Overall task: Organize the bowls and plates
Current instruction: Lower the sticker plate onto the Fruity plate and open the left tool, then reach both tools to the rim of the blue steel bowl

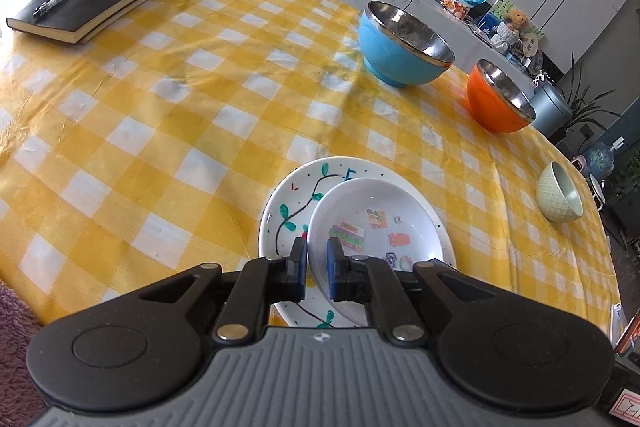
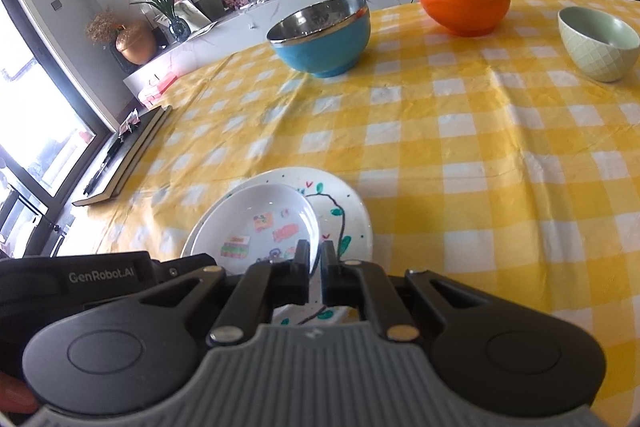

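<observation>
A small white plate with stickers [image 1: 376, 223] [image 2: 264, 211] lies off-centre on a larger white plate painted with a vine [image 1: 288, 195] [image 2: 348, 203], near the table's front edge. My left gripper [image 1: 317, 257] straddles the small plate's near-left rim with a narrow gap between its pads, so it stands open. My right gripper [image 2: 315, 259] is shut on the same plate's near-right rim. The left tool's black housing [image 2: 108, 275] shows at the lower left of the right wrist view. Farther back stand a blue steel-lined bowl [image 1: 396, 55] [image 2: 320, 43], an orange one [image 1: 496, 103] [image 2: 464, 7] and a small green bowl [image 1: 558, 197] [image 2: 596, 45].
A yellow checked cloth [image 1: 200, 115] covers the round table. A black notebook [image 1: 92, 3] [image 2: 128, 151] with a pen lies at the far left edge. Beyond the table runs a white counter with a router, cables and snack bags.
</observation>
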